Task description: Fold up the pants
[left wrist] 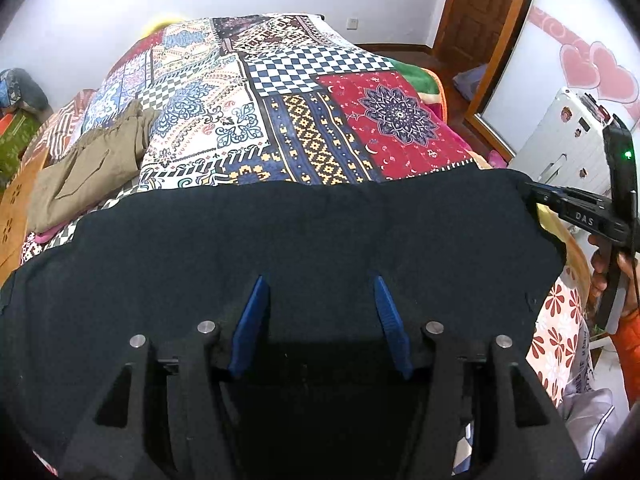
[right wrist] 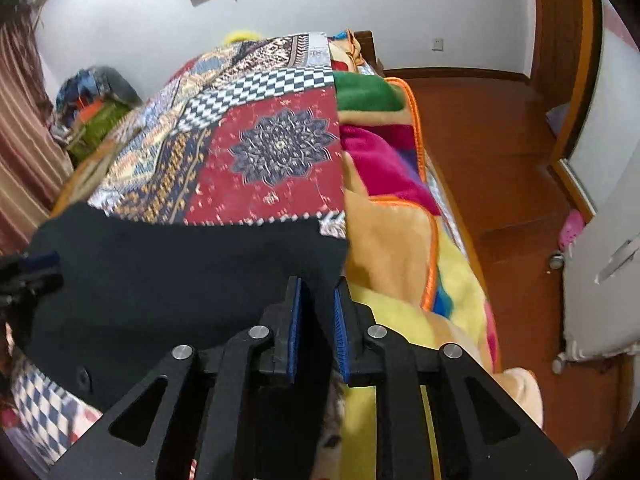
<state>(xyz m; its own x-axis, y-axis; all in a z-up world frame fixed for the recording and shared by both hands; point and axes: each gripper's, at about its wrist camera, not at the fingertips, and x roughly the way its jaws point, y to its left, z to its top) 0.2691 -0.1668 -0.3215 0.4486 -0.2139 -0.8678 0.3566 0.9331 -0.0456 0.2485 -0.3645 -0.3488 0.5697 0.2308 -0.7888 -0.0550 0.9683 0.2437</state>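
The dark navy pants (left wrist: pixel 304 236) lie spread across the near end of the patchwork bedspread (left wrist: pixel 280 120). My left gripper (left wrist: pixel 320 288) hovers over the middle of the pants with its blue pads wide apart and nothing between them. My right gripper (right wrist: pixel 318 292) is shut on the right corner of the pants (right wrist: pixel 180 280), with dark cloth pinched between its pads. It also shows at the right edge of the left wrist view (left wrist: pixel 536 196), clamped on the pants' far right corner.
Folded khaki pants (left wrist: pixel 92 164) lie at the bed's left side. A bright fleece blanket (right wrist: pixel 392 208) hangs over the bed's right edge above the wooden floor (right wrist: pixel 500 160). A white suitcase (left wrist: pixel 568 140) stands at the right. Bags (right wrist: pixel 96 108) sit at the far left.
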